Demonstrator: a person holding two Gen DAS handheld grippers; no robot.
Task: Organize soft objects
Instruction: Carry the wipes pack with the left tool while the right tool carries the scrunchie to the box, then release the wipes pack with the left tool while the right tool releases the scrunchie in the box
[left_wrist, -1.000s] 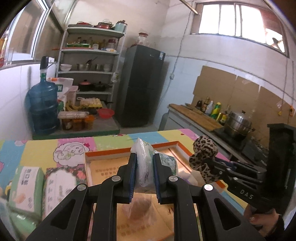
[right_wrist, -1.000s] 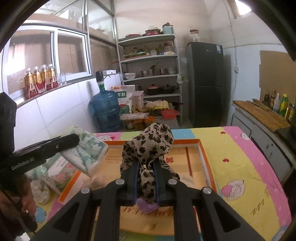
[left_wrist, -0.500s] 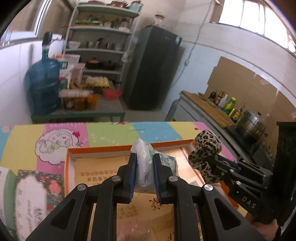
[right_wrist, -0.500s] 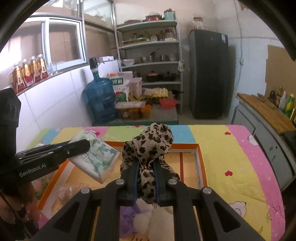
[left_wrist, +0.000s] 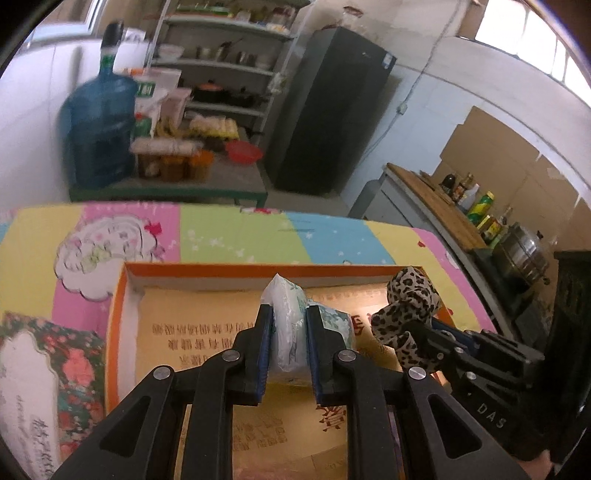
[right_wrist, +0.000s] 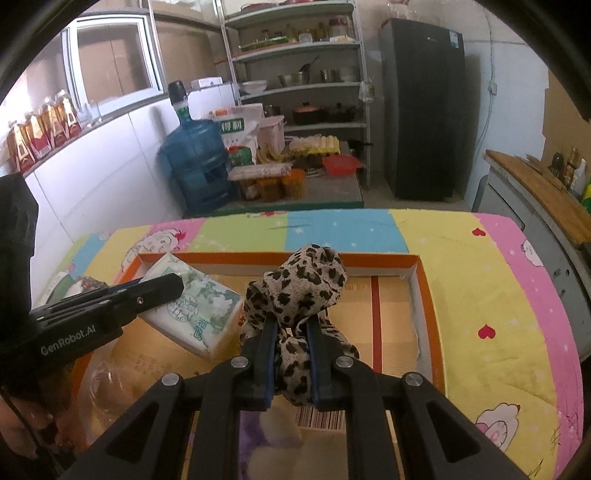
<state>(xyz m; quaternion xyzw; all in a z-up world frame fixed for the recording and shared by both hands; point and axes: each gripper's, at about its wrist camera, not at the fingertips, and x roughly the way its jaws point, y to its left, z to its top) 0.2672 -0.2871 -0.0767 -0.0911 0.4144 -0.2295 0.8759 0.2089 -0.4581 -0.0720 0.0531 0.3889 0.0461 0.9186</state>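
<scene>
Left gripper (left_wrist: 289, 341) pinching soft tissue pack (left_wrist: 291, 325), right gripper (right_wrist: 291, 354) pinching limp leopard cloth (right_wrist: 303, 291) mid-bunch, over box (right_wrist: 424, 295); both light, squashy.

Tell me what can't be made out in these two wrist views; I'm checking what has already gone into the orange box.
- Near end of the orange box: hidden by each claw's arms in both views.
- Purple and white thing, right wrist view: mostly behind the right claw; identity unclear.
- Clear plastic bag, right wrist view: contents blurred.
- Floral pack, left wrist view: cut off by the edge.
</scene>
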